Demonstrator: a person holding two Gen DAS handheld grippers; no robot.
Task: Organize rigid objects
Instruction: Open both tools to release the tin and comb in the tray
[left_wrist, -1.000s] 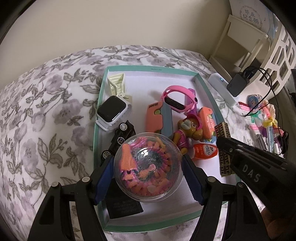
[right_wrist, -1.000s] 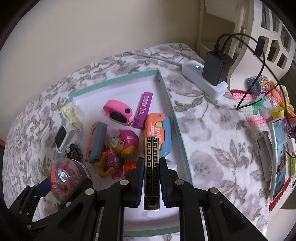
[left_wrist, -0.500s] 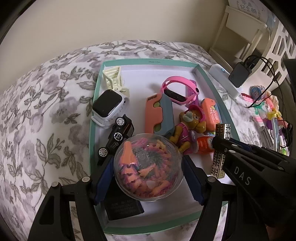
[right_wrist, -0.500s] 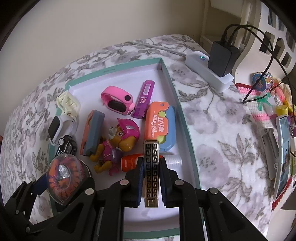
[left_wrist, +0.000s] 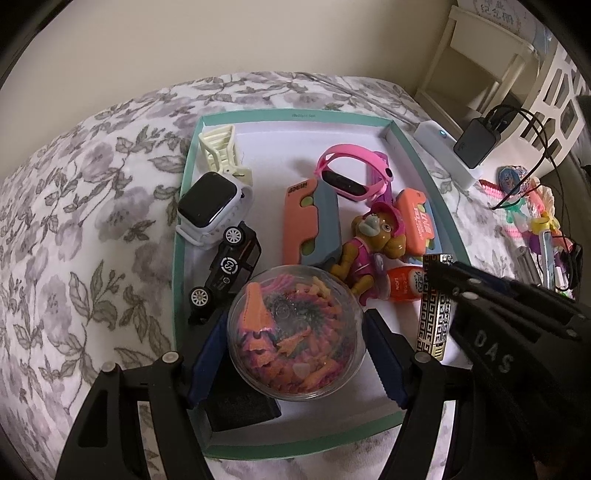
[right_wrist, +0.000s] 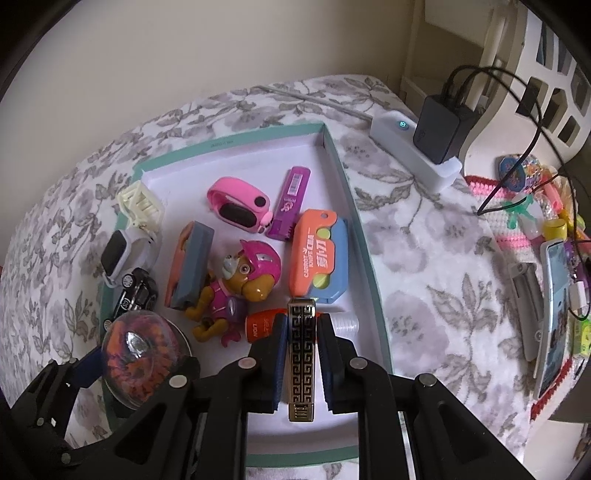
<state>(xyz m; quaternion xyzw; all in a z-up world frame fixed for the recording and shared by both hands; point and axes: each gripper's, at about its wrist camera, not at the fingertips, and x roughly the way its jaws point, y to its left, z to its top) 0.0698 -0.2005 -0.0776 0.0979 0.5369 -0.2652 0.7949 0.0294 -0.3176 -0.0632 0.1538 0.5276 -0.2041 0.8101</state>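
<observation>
both grippers hang over the near end of the teal tray (left_wrist: 184, 206). the left gripper (left_wrist: 295, 343) clasps a clear ball (left_wrist: 295, 332) of orange bits; the right gripper (right_wrist: 301, 354) pinches a gold patterned lighter (right_wrist: 301, 354) lengthwise, likely so it drops flat beside the toys. the tray sits on a floral bed (left_wrist: 74, 221), against a cream wall.

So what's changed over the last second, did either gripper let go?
No. The right gripper stays shut on the lighter and has carried it lower, toward the tray's near right corner. The left gripper still clamps the ball over the near end. The tray's contents haven't moved.
</observation>
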